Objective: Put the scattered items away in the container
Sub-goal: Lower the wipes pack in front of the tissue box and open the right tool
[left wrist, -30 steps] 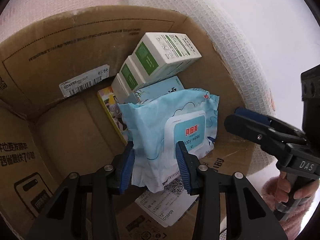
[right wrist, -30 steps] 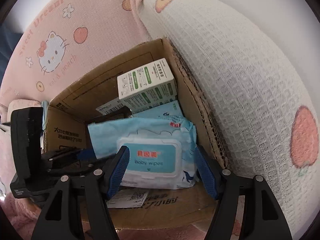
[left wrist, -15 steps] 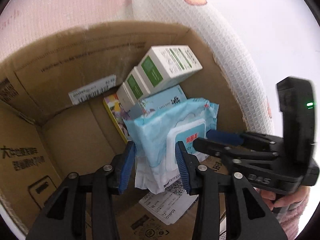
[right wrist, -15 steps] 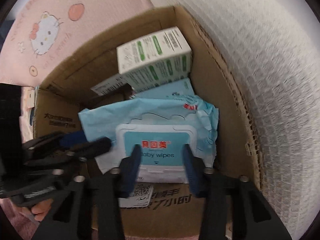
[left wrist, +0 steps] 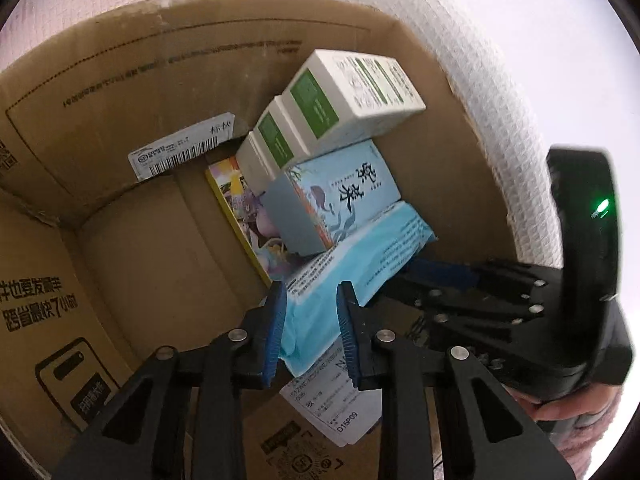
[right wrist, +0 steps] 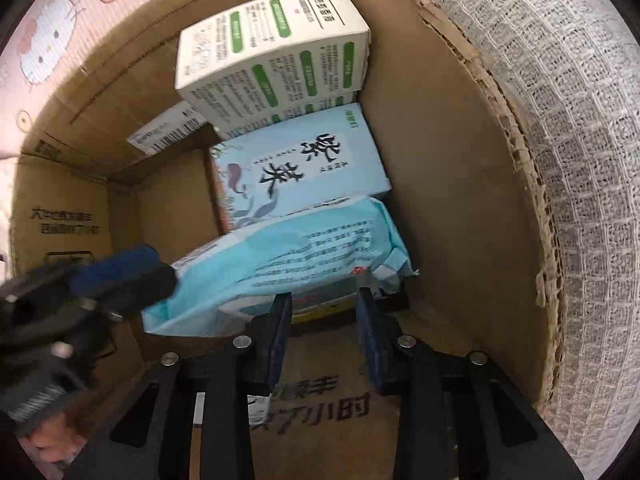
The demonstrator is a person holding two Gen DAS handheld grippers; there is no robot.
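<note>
A light blue pack of baby wipes [left wrist: 356, 260] lies tilted inside the cardboard box [left wrist: 120, 80], its back side up, against a blue carton [left wrist: 340, 196]. My left gripper [left wrist: 310, 332] is shut on the pack's near end. My right gripper [right wrist: 324, 336] is shut on the pack's [right wrist: 304, 256] lower edge near the box's right wall [right wrist: 448, 184]. Each gripper shows in the other's view.
White and green cartons [left wrist: 340, 104] are stacked at the back right of the box, above the blue carton. A yellow-edged flat pack [left wrist: 244, 216] lies under them. A white waffle-knit cushion [right wrist: 580, 160] presses on the box's right side. A pink blanket [right wrist: 48, 32] lies behind.
The wipes pack has been turned over, label side down, and lowered deeper into the box beside the blue carton. Both grippers moved down into the box with it.
</note>
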